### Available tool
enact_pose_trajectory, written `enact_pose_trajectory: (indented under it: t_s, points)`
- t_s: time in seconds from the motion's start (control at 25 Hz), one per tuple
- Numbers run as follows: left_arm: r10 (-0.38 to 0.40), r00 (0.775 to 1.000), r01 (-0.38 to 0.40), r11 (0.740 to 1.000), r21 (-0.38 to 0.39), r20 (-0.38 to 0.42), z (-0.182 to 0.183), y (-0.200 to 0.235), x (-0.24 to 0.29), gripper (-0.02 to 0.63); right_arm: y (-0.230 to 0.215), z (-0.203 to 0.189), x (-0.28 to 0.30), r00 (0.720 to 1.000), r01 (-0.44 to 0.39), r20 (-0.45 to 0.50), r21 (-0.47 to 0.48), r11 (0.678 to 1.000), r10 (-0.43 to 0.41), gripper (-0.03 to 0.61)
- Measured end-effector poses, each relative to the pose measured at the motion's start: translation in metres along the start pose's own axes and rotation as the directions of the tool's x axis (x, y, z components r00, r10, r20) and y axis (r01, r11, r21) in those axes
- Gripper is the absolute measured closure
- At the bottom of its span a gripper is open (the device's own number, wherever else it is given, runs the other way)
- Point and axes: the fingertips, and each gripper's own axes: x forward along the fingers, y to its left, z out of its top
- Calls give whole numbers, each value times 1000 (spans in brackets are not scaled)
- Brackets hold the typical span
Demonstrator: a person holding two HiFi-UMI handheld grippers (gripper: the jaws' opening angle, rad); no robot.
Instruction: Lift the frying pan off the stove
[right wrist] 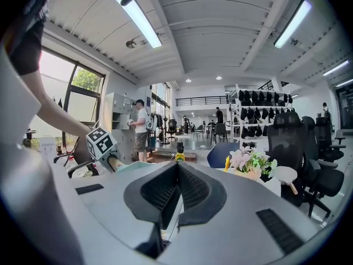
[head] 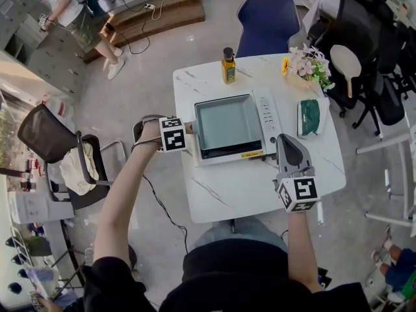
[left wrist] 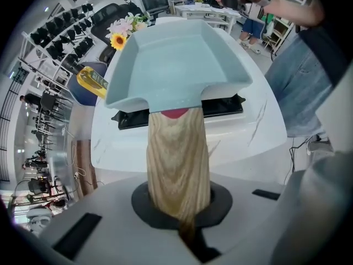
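Observation:
A square, pale blue frying pan (head: 227, 123) sits on a white tabletop stove (head: 267, 117) in the middle of the white marble table (head: 247, 187). Its wooden handle (head: 190, 129) sticks out to the left. My left gripper (head: 187, 130) is shut on that handle. In the left gripper view the handle (left wrist: 177, 159) runs from between the jaws up to the pan (left wrist: 176, 65), which lies over the stove (left wrist: 220, 106). My right gripper (head: 286, 142) hovers at the stove's front right corner, shut and holding nothing (right wrist: 175, 173).
An oil bottle (head: 228, 65) stands behind the stove, flowers (head: 309, 64) at the back right corner. A white container with something green (head: 309, 116) lies right of the stove. A blue chair (head: 266, 18) is behind the table, a black chair (head: 52, 142) left of it.

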Motion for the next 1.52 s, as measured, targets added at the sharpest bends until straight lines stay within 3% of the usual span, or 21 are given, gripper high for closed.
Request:
enact_pose_trajectory:
  t_s: [0.48, 0.68, 0.84, 1.0, 1.16, 1.36, 1.52]
  points:
    - [63, 997, -63, 998, 10, 53, 10, -4, -16, 601, -9, -4, -6, 1000, 8, 8, 8, 1000, -8, 577]
    - [124, 979, -107, 988, -112, 164, 20, -2, -33, 601, -15, -5, -10, 999, 25, 22, 17, 1000, -25, 577]
    - [213, 935, -148, 961, -235, 284, 33, 2, -59, 600, -23, -3, -15, 998, 51, 34, 34, 998, -52, 577]
    - [321, 854, -166, 914, -371, 410, 50, 4, -85, 600, -27, 2, -18, 997, 67, 46, 38, 997, -68, 577]
    - [433, 742, -155, 853, -498, 512, 72, 3, -110, 600, -30, 7, -21, 995, 76, 63, 34, 997, -78, 577]
    - [579, 572, -122, 761, -637, 581, 92, 3, -143, 600, -31, 10, -25, 993, 92, 74, 39, 995, -95, 577]
    - [680, 409, -61, 685, -726, 608, 102, 3, -175, 600, -34, 11, -29, 990, 111, 82, 42, 993, -114, 577]
